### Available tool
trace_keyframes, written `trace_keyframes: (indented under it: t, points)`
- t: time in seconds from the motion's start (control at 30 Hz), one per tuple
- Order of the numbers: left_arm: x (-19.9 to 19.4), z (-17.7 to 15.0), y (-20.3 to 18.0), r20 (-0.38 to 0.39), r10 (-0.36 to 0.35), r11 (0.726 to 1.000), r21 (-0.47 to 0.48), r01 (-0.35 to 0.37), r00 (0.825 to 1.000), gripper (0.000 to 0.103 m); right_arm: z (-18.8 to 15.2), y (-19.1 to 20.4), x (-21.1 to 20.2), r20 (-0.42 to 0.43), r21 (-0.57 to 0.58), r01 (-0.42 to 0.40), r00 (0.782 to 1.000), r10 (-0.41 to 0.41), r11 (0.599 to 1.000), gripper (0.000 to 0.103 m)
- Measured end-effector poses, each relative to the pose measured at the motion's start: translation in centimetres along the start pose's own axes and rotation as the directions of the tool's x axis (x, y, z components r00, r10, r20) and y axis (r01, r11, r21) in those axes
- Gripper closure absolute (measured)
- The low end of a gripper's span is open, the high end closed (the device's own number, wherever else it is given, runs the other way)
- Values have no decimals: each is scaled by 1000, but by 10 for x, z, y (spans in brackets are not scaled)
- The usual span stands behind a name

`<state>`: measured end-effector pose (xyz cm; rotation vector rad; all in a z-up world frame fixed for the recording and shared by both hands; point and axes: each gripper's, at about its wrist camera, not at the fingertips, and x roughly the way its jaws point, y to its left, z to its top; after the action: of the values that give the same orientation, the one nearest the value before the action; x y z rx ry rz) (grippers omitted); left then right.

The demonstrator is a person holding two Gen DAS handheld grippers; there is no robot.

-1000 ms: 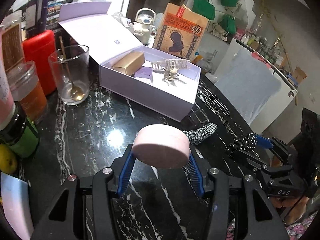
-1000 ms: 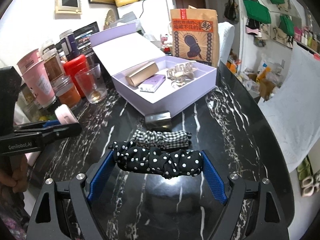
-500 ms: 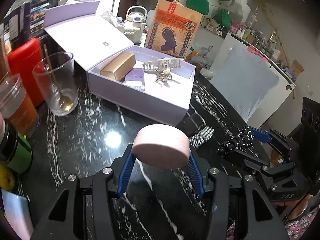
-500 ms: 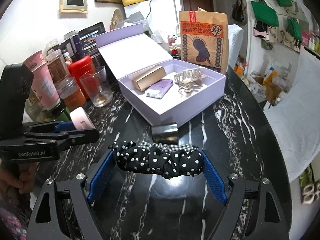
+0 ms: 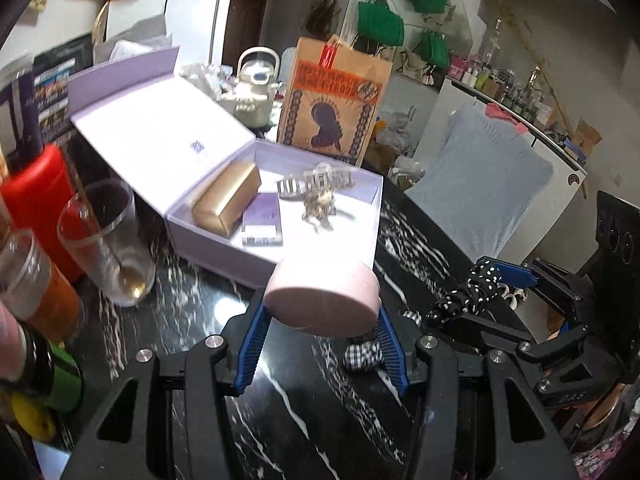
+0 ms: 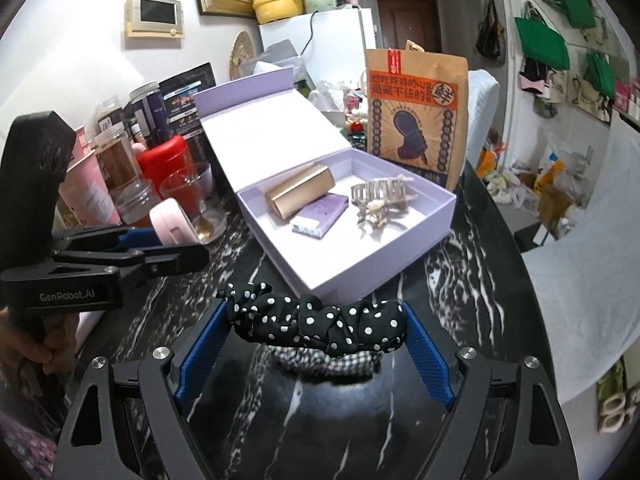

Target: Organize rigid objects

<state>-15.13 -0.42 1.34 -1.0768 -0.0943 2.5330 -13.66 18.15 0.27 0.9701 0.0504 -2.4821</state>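
My left gripper (image 5: pixel 320 328) is shut on a round pink case (image 5: pixel 322 300), held above the black marble table just in front of the open lilac box (image 5: pixel 224 252). In the right wrist view the same left gripper (image 6: pixel 176 240) grips the pink case (image 6: pixel 172 222) at the left. My right gripper (image 6: pixel 316 344) is shut on a black polka-dot scrunchie (image 6: pixel 316 324), near the box's front corner (image 6: pixel 320 280). The box holds a gold case (image 6: pixel 300 196), a purple packet (image 6: pixel 320 220) and a pale hair claw (image 6: pixel 380 200). A checked scrunchie (image 6: pixel 324 364) lies on the table under the right gripper.
A drinking glass with a spoon (image 5: pixel 108 244), a red canister (image 5: pixel 36 200) and several jars crowd the table's left side. A brown printed paper bag (image 6: pixel 416 120) stands behind the box. The table's rounded edge (image 6: pixel 532 320) runs along the right, with a covered bed beyond.
Both grippers have risen and moved toward the lilac box, each keeping its grip. The box now looks nearer, and the checked scrunchie has slipped beneath the right gripper.
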Motion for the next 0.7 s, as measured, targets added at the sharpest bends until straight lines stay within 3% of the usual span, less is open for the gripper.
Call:
trace_keyframes:
  t: [0.4, 0.7]
  points:
    - [7, 31, -5, 31, 4, 999, 47, -6, 1000, 52, 37, -15, 3, 39, -27, -2, 999, 4, 1000, 18]
    - [25, 45, -4, 20, 50, 996, 75, -52, 999, 52, 59, -22, 12, 66, -74, 5, 998, 0, 997, 17]
